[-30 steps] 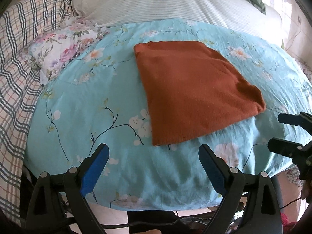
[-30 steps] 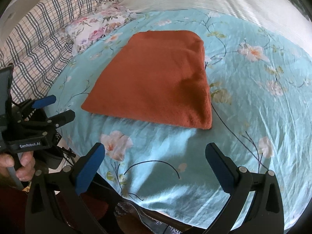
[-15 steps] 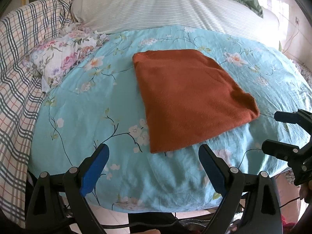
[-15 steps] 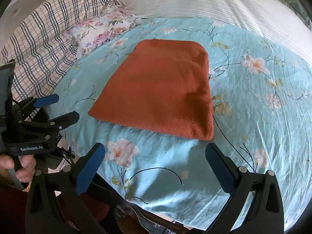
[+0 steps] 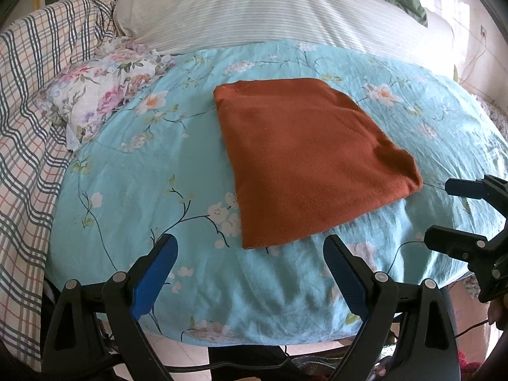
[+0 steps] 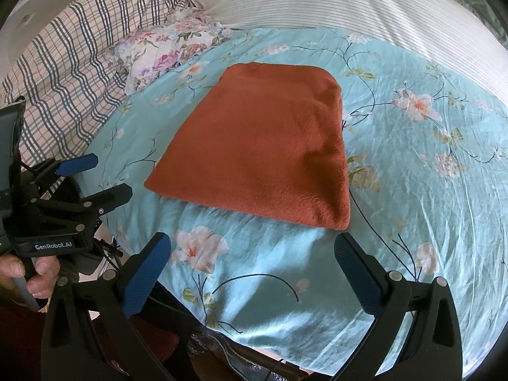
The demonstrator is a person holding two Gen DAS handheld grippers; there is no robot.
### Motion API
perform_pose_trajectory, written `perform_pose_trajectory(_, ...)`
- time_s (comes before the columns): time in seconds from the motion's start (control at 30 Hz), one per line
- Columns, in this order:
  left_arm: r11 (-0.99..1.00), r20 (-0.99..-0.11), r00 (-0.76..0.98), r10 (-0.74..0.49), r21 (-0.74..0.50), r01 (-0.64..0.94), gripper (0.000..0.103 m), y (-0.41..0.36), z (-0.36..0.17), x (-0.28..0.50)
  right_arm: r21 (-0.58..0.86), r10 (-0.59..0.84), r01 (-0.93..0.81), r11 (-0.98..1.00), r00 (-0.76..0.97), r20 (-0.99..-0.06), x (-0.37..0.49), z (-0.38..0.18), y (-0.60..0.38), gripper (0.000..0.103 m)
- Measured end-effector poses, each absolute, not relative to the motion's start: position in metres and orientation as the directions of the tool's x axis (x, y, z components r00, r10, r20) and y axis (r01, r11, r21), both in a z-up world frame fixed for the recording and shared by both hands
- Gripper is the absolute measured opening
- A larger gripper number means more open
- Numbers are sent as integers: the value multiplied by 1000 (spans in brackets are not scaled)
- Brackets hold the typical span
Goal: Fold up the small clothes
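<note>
Near the bed's front edge, the left gripper (image 5: 247,263) and right gripper (image 6: 250,263) hung with jaws spread wide and empty, apparently clear of the work. Beyond them the rust-orange garment (image 5: 304,165) lay folded flat on the floral bedspread (image 5: 127,190), untouched, its long axis running from that edge toward the striped pillow (image 5: 254,9).

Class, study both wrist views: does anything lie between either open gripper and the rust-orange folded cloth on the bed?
Nothing visible does. Between the left gripper and the orange cloth lies only bare floral sheet; likewise for the right gripper. The floral pillow sits off to the far left, clear of both paths.
</note>
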State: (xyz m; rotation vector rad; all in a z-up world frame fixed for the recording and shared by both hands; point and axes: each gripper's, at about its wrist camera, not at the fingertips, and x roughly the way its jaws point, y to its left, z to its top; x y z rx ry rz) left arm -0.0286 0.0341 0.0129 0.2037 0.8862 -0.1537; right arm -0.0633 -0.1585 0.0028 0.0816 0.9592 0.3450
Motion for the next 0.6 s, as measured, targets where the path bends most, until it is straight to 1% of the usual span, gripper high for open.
perform_pose_trajectory(0.6, 971, -784, 619, -48, 108, 212, 94, 38, 12, -24, 223, 331, -260, 940, 521, -787, -61, 2, -156, 103)
